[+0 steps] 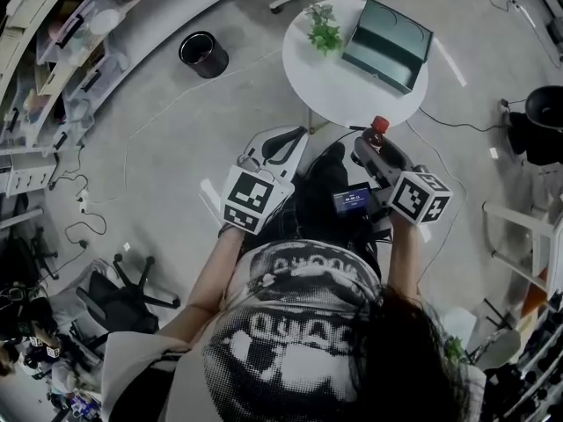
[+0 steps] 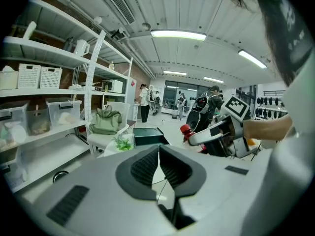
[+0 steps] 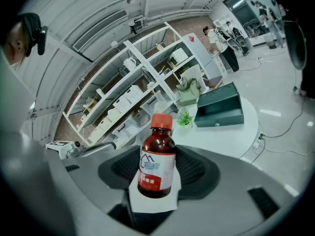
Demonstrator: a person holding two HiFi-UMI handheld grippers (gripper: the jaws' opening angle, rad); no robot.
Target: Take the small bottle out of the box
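Head view: a round white surface (image 1: 352, 90) carries a dark green box (image 1: 388, 44), lid raised, beside a small plant (image 1: 324, 28). The bottle (image 1: 379, 129) is out of the box, well apart from it, carried in the right tool (image 1: 376, 146) over the surface's near edge. The left tool (image 1: 283, 146) hangs over the floor, short of the surface. Left gripper view: the left tool (image 2: 159, 163) has its jaws together with nothing between them; the bottle's red cap (image 2: 185, 130) shows off to its right. Right gripper view: the right tool (image 3: 160, 170) is clamped on the bottle (image 3: 157, 156), jaws set wide on its brown body below the shoulder, bottle upright, cap up. A white sheet (image 3: 152, 200) sits behind the bottle's base; its nature cannot be told. Assessment: extraction is in effect done. For the remainder, hold the clamp pressure constant, carry the bottle upright, and release it only once its base is flat on a bare part of the surface, clear of box and plant.
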